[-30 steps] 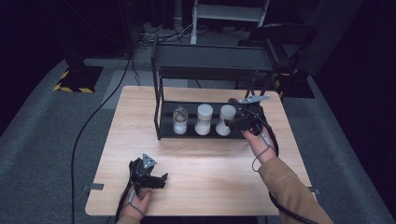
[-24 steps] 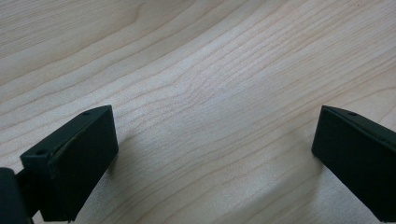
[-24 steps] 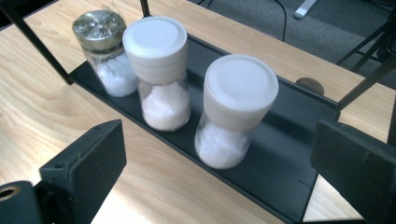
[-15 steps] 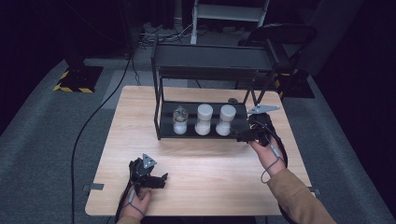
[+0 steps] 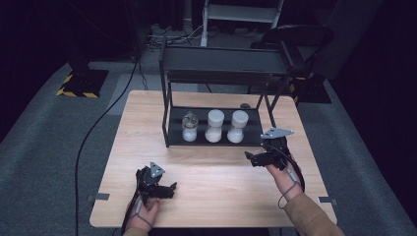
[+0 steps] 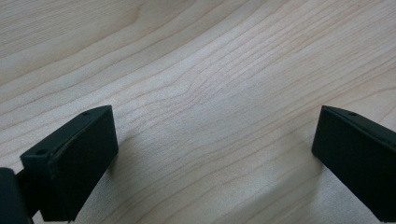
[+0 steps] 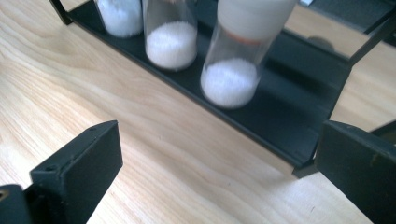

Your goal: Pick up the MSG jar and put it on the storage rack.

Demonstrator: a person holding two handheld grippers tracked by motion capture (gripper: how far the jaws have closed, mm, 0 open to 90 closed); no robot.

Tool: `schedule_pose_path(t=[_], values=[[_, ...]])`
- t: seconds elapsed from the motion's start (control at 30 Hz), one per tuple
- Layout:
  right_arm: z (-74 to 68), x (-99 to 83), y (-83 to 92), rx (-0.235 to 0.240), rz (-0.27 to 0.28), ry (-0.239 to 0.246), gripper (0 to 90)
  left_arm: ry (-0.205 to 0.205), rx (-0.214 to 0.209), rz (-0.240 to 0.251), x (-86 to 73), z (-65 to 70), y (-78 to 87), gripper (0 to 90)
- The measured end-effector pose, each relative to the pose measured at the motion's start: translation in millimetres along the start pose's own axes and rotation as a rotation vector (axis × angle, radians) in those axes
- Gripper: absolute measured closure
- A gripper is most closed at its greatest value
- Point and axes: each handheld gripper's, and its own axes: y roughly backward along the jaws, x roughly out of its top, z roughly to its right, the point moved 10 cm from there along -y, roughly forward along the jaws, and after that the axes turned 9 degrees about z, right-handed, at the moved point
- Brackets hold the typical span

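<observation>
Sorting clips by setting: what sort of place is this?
Probably a lab or recording studio: a lone wooden table on grey carpet, dark surroundings, trailing cables, a black rack holding jars.

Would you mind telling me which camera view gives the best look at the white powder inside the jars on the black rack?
The right gripper view: it looks closely at the jars, and the white powder shows plainly through the clear glass. The high view shows all three jars on the black rack, too small to show the powder well. The left gripper view looks at bare table.

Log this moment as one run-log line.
right gripper: open, empty, jaws just opening | right jar: on rack shelf | left gripper: open, empty
</observation>
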Motion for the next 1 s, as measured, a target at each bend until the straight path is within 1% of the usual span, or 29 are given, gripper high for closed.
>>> schedule_pose_path(t=[0.13,0.4,0.53,0.67,0.73,0.9,1.0], values=[[3.6,-13.3,-2.7,0.017,-0.004,-0.031,0.4,0.0,0.001,0.0,0.0,0.1,0.0,0.0],[4.1,-40.8,-12.7,0.036,-0.014,-0.052,0.4,0.0,0.001,0.0,0.1,0.1,0.0,0.0],[2.8,-52.8,-20.0,0.048,-0.03,-0.043,0.4,-0.001,0.001,0.0,0.1,0.0,0.0,0.0],[0.7,-63.3,-25.7,0.06,-0.051,-0.006,0.4,-0.002,0.0,0.002,0.1,-0.1,-0.2,0.0],[-0.5,-68.5,-28.4,0.056,-0.06,0.005,0.4,-0.001,0.001,0.0,0.1,0.0,-0.1,0.0],[-2.8,-81.9,-35.0,0.067,-0.076,0.0,0.4,-0.001,0.0,0.0,0.1,0.0,-0.1,0.0],[-4.6,-90.5,-37.3,0.06,-0.09,0.001,0.4,-0.002,0.0,0.001,0.1,-0.1,-0.2,0.0]])
